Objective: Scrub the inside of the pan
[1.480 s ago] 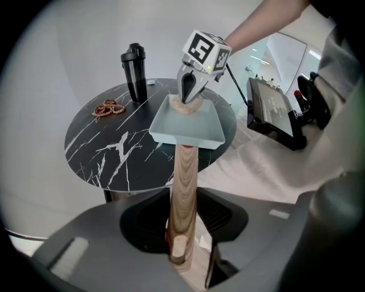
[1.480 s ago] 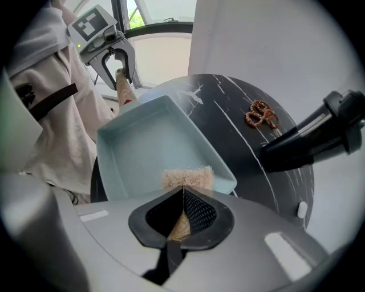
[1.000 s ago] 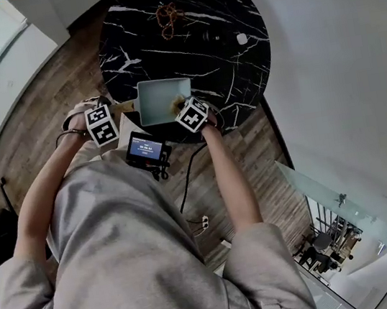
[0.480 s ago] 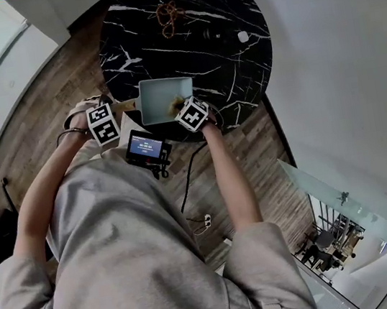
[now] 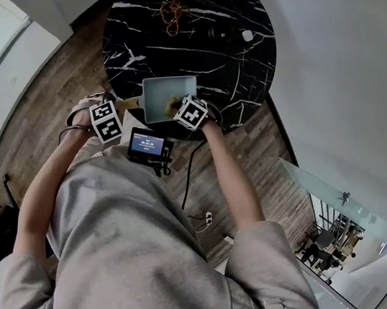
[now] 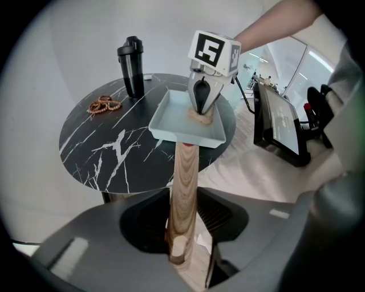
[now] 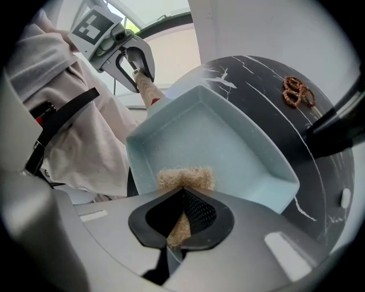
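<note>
The pan [image 7: 222, 148], a pale blue square one, was at the near edge of the table [image 5: 221, 7]; if it lay flat there or was a little lifted, I could not tell; its handle [image 6: 183, 188], of wood, reached out over the edge toward the person. Inside the pan a tan scrubber [image 7: 185, 178] lay against the floor, just beside the wall nearest to the right gripper [image 7: 183, 214]; the jaws of this gripper were narrow and pinched on the scrubber, which stuck out in front of them. The left gripper [image 6: 183, 228] had its jaws closed on the end of the handle, so I judge it was steadying the pan. The scrubbing step seemed to be in hand, and most of the floor looked bare and clean from here; the far corners were well apart from the scrubber. The next move probably calls for pressing down and sliding the scrubber across the floor and along the walls, while the left gripper holds firm so the pan does not turn or slip off the edge. Further back on the table stood a black bottle [image 6: 132, 65], and near it lay some beads [image 6: 104, 105].
</note>
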`<state>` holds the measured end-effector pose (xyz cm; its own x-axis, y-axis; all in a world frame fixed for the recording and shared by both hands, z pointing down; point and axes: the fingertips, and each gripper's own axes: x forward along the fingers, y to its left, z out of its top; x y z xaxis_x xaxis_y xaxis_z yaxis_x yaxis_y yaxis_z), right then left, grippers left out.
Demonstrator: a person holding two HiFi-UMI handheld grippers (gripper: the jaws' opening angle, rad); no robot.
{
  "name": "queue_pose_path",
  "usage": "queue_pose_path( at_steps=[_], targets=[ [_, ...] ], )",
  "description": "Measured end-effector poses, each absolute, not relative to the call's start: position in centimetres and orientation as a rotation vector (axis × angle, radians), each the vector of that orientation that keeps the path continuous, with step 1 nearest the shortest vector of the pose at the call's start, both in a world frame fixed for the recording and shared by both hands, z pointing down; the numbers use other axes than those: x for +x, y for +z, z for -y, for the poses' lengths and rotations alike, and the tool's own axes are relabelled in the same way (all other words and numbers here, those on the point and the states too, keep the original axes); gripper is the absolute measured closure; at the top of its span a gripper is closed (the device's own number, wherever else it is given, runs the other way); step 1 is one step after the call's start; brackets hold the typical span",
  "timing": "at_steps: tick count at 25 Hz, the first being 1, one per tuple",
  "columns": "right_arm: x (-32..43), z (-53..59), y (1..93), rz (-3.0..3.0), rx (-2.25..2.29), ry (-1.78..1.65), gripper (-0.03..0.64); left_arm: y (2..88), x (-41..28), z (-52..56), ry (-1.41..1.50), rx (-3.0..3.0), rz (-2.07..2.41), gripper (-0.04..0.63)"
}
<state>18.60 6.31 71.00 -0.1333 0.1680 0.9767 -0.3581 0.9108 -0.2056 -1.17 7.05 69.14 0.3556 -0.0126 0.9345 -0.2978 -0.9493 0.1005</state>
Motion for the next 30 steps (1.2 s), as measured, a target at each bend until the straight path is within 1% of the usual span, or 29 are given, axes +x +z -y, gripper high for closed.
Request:
queue_pose_path(
  at_steps=[19,23,30],
  targets=[
    [11.5,-7.3,71.3,1.811,0.085,0.499,0.597,69.2,-1.1,-7.0,1.654,2.369,0.296,0.448],
    [10.7,-7.4,71.0,1.805,0.054,0.488,0.597,69.4,-1.2,-7.1,1.649,2.373,0.29,0.448],
    [10.1,-7.5,71.1,1.815,0.043,0.566,0.597,69.4,-1.2,-7.0,1.646,2.387,0.274,0.449]
  ],
)
